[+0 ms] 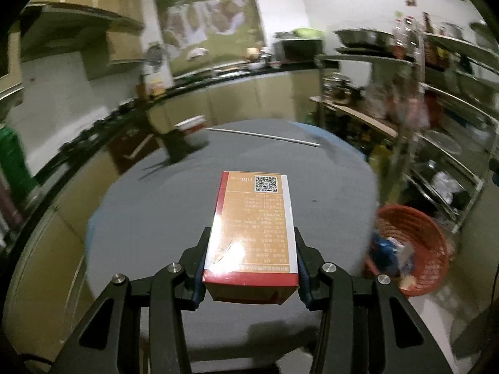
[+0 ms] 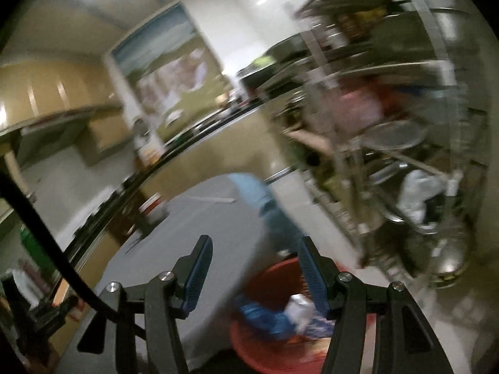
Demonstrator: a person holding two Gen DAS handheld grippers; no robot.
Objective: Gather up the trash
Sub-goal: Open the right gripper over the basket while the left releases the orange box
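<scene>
Clamped by the left gripper (image 1: 251, 268): 1 orange box (image 1: 254, 230), long axis pointing away over the table (image 1: 140, 218). Red basket (image 1: 414, 249) sat down right. Right gripper (image 2: 254, 275) half open, empty, nearer it.

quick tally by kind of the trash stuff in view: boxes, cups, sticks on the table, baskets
Orange-and-red cardboard box, held in the left gripper: 1
Red-and-white paper cup: 1
Thin white stick on the grey table: 1
Red plastic basket: 1
Total: 4
</scene>
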